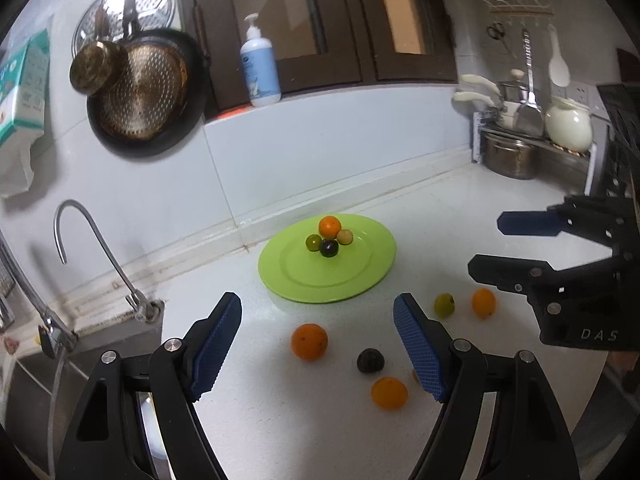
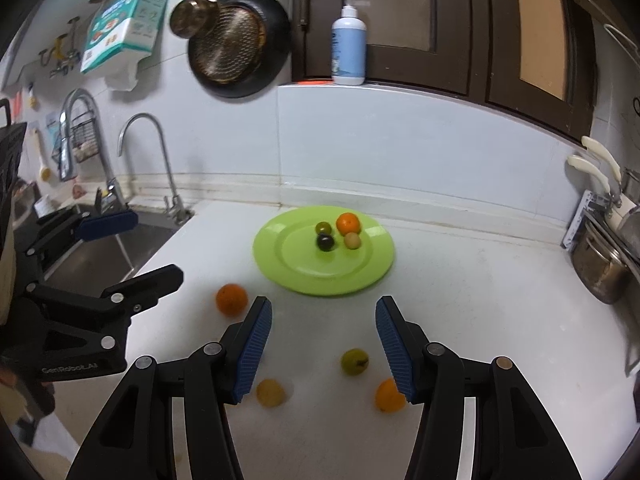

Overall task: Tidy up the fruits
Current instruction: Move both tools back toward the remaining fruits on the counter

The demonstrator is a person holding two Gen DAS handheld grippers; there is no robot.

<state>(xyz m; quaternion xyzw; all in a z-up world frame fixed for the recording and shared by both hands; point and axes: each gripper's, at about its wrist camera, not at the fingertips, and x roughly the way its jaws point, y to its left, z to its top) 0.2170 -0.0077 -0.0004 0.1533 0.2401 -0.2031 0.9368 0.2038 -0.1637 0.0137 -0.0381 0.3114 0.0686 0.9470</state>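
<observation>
Both grippers hang empty over the bench, the left gripper [image 1: 318, 344] with fingers wide apart and the right gripper [image 2: 322, 346] with fingers partly apart. Four fruits sit on the green plate [image 1: 362, 276] near the back edge; five lie loose toward the front. The large orange [image 1: 309, 341] lies nearest the left fingers: they would best straddle it evenly and close gently so that it cannot roll.

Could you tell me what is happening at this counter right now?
A person is sorting fruit with a gripper in each hand. Four small fruits, among them an orange and a dark fruit, already sit together on the green plate. Several more, including a larger orange and a green fruit, lie loose on the counter in front of it. The left gripper and right gripper are both open and empty, above the loose fruit.
</observation>
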